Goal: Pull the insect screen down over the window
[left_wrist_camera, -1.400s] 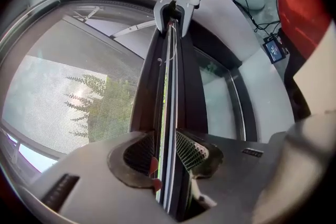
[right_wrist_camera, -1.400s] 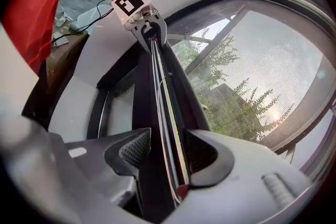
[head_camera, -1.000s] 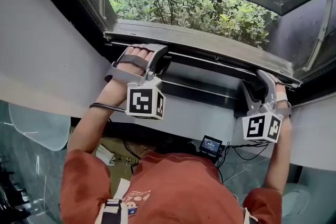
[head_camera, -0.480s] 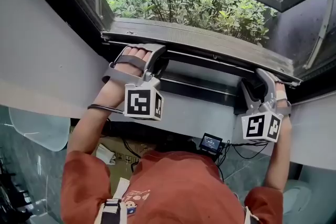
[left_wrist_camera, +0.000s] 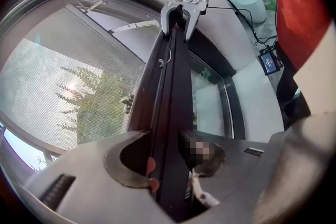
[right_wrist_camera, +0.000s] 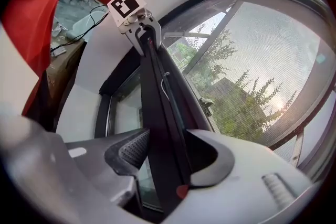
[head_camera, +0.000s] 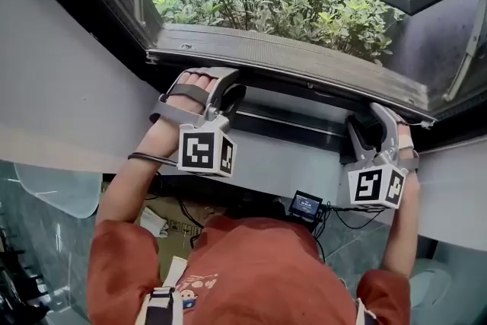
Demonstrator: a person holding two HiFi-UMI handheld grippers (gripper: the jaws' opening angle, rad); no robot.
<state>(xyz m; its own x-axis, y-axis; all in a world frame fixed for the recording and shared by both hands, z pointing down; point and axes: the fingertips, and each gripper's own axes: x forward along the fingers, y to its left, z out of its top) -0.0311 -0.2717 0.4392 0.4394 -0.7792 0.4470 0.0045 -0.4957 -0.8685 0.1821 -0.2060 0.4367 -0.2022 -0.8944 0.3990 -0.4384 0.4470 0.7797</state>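
Our left gripper [head_camera: 218, 90] straddles the insect screen's dark bar [left_wrist_camera: 173, 107] down at the sill [head_camera: 289, 57], jaws just eased apart; our right gripper [head_camera: 373, 122] pinches it. Grey mesh [left_wrist_camera: 58, 97] stretches above, white wall [head_camera: 68, 110] lies below, green bushes [head_camera: 266, 4] stand outside.

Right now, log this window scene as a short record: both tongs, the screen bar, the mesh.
left tongs: astride the bar, jaws have just been opening, bar between them
right tongs: closed on the same bar, further along
mesh: drawn over the window, greenery visible through it
bar position: low, near the bottom frame
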